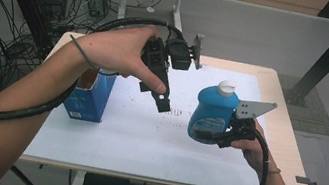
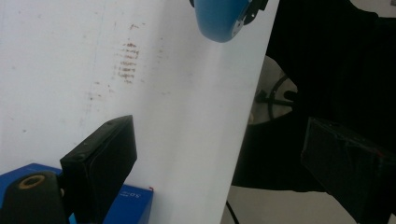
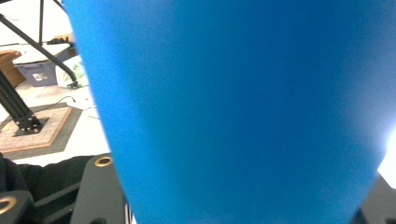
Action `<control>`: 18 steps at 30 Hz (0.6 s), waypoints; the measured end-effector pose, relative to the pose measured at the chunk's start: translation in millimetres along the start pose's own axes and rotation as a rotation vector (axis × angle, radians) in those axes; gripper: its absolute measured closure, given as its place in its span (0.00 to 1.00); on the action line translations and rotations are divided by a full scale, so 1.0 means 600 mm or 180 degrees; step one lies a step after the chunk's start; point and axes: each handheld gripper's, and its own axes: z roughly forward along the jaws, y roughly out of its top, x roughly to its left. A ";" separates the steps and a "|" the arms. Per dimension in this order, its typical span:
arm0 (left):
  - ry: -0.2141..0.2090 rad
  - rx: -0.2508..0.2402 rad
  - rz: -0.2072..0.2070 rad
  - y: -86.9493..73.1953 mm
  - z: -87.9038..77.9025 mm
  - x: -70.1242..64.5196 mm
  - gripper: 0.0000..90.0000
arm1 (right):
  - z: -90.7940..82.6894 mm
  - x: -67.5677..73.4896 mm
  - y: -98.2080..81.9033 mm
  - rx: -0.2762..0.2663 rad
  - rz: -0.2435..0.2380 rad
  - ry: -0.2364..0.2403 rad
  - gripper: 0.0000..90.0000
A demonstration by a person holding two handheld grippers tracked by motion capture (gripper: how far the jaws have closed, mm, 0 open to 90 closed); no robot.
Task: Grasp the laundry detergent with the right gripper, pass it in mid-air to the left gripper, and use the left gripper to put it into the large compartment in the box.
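one blue bottle (image 1: 213, 116) gripped in my right claw (image 1: 216, 135); one blue box (image 1: 89, 96) on the counter (image 1: 144, 140); my left claw (image 1: 159, 96) gapes empty.

High overview; two close tool views

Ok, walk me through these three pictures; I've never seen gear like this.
A person holds a hand-held clamp tool in each hand. One picture looks down from above the white table; the other two come from small cameras riding on each tool.

The right gripper has its jaws shut on a blue bottle with a white cap, held above the table; in that gripper's own view the bottle is a blue wall. The left gripper hangs open, holding nothing. An open blue box stands at the left.
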 end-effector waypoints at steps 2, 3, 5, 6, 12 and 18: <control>-0.0002 0.0020 0.0026 0.003 -0.002 0.000 0.12 | 0.002 0.002 0.002 -0.0006 -0.0009 0.0024 0.45; 0.0007 0.0006 0.0020 0.004 -0.003 -0.001 0.12 | 0.002 0.003 0.003 -0.0010 -0.0009 0.0034 0.44; 0.0009 0.0006 0.0038 0.006 -0.004 -0.001 0.12 | 0.004 0.005 0.005 -0.0013 -0.0021 0.0058 0.44; 0.0010 0.0013 0.0060 0.007 -0.004 -0.001 0.12 | 0.004 0.005 0.006 -0.0011 -0.0026 0.0070 0.44; 0.0008 0.0025 0.0082 0.011 -0.001 -0.004 0.12 | 0.008 0.012 0.015 0.0004 -0.0086 0.0150 0.44; 0.0007 0.0033 0.0121 0.016 -0.001 -0.010 0.12 | 0.019 0.020 0.028 0.0026 -0.0170 0.0244 0.45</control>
